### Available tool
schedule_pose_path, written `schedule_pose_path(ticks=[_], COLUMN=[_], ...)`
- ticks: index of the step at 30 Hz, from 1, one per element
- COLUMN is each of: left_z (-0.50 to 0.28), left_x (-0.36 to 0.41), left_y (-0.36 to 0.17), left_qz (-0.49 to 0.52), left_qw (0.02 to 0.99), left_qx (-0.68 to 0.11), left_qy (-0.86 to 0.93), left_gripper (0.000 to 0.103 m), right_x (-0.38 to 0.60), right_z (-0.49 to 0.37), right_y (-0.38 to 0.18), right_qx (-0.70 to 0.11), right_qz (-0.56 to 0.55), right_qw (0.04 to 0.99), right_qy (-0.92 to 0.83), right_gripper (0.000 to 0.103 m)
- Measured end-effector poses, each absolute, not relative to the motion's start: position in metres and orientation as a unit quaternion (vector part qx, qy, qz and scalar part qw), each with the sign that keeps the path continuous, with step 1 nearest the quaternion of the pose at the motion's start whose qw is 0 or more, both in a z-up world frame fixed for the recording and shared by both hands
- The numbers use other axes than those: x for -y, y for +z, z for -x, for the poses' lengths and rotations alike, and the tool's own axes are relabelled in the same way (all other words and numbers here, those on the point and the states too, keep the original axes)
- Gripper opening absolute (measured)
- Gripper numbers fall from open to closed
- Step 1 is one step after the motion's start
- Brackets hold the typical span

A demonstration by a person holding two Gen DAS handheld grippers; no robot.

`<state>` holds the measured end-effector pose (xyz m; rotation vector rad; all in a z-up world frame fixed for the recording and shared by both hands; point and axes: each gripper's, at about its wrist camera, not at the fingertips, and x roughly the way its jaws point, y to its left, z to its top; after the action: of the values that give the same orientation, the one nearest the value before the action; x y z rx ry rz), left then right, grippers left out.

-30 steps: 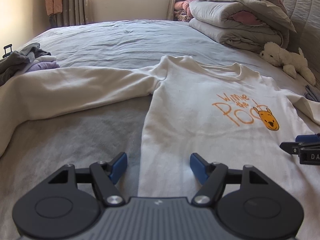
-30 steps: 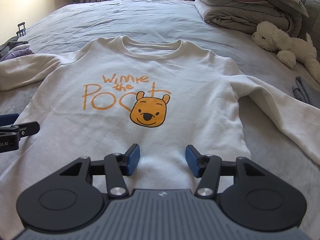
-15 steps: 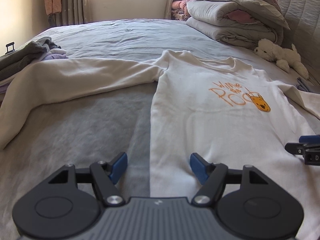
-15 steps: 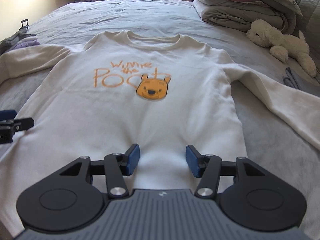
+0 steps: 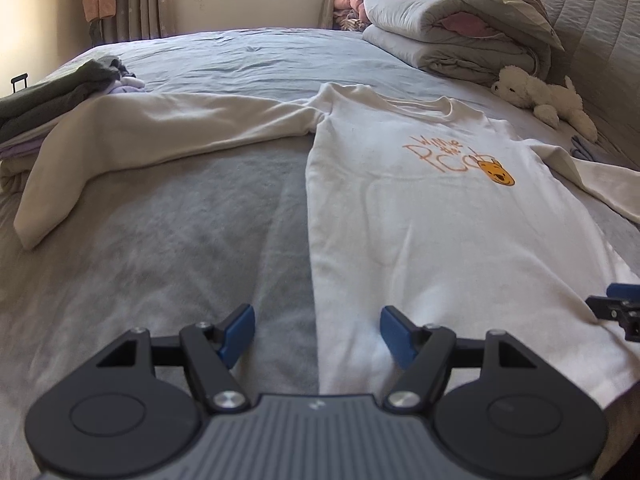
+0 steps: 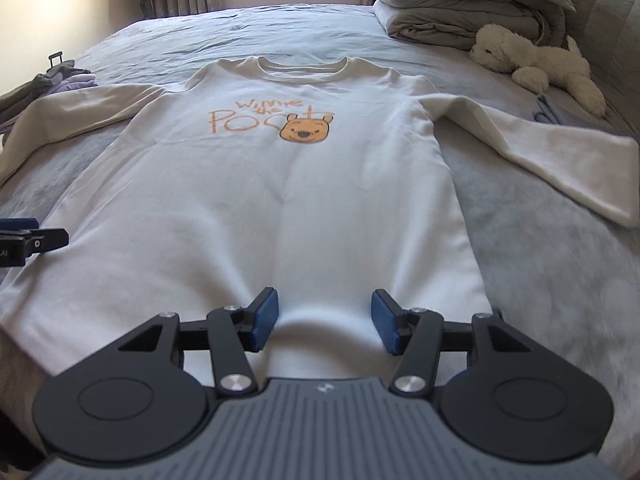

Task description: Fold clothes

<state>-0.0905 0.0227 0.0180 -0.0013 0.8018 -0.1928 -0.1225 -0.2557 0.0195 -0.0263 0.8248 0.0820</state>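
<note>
We see the white sweatshirt (image 6: 280,200) lying flat on the bed (image 5: 168,248), its bottom hem at the near edge, with our left gripper (image 5: 317,334) and right gripper (image 6: 325,320) open and empty over that hem.

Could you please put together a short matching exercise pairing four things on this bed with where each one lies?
Things:
1. cream long-sleeved sweatshirt with an orange bear print
2. fluffy white stuffed toy dog
3. folded grey quilts
4. pile of dark grey and lilac clothes

Places:
A. stacked at the far right corner of the grey bed
B. at the bed's left edge
C. spread flat, sleeves out, mid-bed
D. on the right, just in front of the quilts

Pairs: 1-C, 2-D, 3-A, 4-B
</note>
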Motion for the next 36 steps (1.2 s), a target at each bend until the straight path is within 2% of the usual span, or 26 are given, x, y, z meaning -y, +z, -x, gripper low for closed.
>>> schedule_pose_path(ticks=[12,18,23,30,36], left_z=[0.072,0.06,0.065,0.071,0.082], left_x=[-0.039,-0.036,-0.025,-0.03,-0.017], left_y=[0.029,0.029,0.02,0.026,0.033], left_qz=[0.043,0.045,0.008,0.028,0.001], left_qw=[0.92,0.921,0.919,0.918,0.928], left_qx=[-0.383,-0.38,-0.386,-0.388,-0.358], left_qy=[-0.075,-0.076,-0.079,-0.08,-0.098], left_gripper=[0.07,0.072,0.073,0.073,0.073], right_x=[0.252,0.244,0.243,0.249,0.259], right_z=[0.12,0.098,0.084,0.097,0.099], right_y=[0.028,0.035,0.019,0.023,0.033], right_qx=[-0.361,-0.344,-0.395,-0.394,-0.374], right_qz=[0.015,0.022,0.007,-0.005,-0.034], right_qw=[0.932,0.938,0.918,0.918,0.927], right_qy=[0.033,0.033,0.032,0.037,0.026], right_gripper=[0.059,0.069,0.072,0.072,0.072])
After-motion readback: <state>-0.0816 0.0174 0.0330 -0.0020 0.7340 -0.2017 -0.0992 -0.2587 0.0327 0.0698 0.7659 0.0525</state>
